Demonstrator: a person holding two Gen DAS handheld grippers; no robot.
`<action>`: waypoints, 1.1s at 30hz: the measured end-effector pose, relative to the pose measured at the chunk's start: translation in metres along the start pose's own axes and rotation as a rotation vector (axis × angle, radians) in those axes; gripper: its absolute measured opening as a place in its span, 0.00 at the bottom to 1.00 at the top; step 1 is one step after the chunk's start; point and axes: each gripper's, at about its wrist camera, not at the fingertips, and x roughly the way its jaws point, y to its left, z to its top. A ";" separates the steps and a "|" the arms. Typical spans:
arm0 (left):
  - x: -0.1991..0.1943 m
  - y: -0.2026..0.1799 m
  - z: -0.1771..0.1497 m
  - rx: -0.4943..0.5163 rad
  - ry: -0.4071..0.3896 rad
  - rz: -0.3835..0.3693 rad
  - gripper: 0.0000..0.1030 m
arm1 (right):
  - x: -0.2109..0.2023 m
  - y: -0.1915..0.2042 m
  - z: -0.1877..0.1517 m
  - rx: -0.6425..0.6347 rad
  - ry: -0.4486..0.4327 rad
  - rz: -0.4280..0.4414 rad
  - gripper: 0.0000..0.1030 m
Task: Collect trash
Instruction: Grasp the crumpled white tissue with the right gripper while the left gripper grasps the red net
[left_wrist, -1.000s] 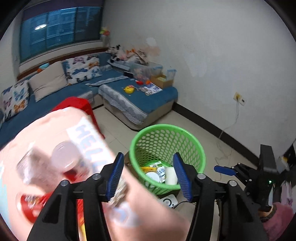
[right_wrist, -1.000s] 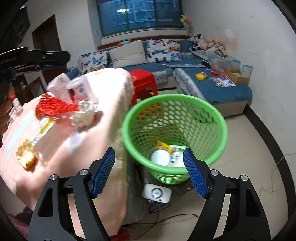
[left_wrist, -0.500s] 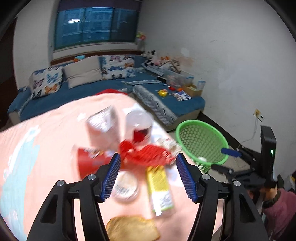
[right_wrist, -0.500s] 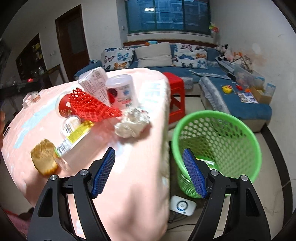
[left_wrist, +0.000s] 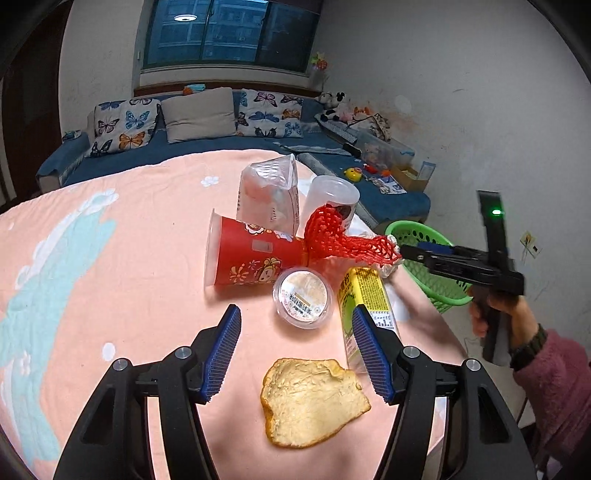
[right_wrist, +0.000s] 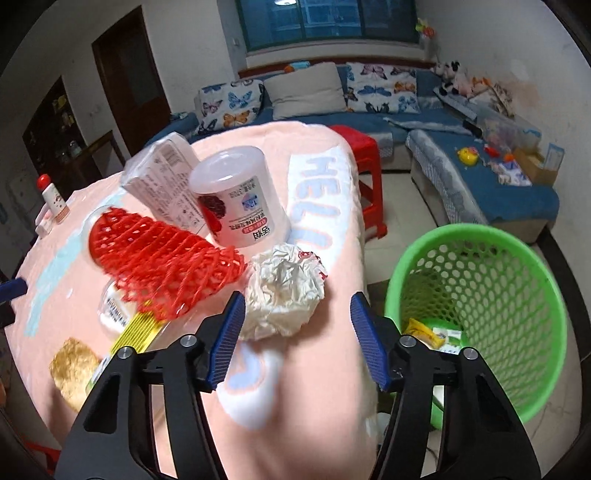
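Most of the job looks still ahead. At the bottom of the left wrist view the left gripper (left_wrist: 295, 350) hangs with jaws spread and nothing between them, a slice of bread (left_wrist: 312, 402) on the pink tabletop (left_wrist: 110, 295) just below. Beyond it lie a small sealed tub (left_wrist: 301, 297), a yellow carton (left_wrist: 365, 306), a red paper cup (left_wrist: 255, 256) on its side, red foam netting (left_wrist: 340, 240), a clear bag (left_wrist: 269, 195) and a plastic jar (left_wrist: 332, 195), all uncollected. In the right wrist view the right gripper (right_wrist: 297, 338) has its jaws closing, not yet pressing on anything; a crumpled paper ball (right_wrist: 284, 291) sits just ahead, partly between them. At the right of that frame the green basket (right_wrist: 535, 295) holds a few wrappers, perhaps two or three, though blur hides the count.
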 end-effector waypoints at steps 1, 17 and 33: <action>0.001 0.000 0.003 -0.007 0.001 -0.012 0.59 | 0.005 -0.001 0.001 0.015 0.009 0.003 0.56; 0.067 -0.032 0.077 0.008 0.050 -0.057 0.53 | 0.036 -0.010 0.004 0.120 0.045 0.069 0.40; 0.114 -0.031 0.085 0.068 0.131 -0.002 0.28 | 0.010 -0.017 -0.003 0.093 -0.012 0.044 0.38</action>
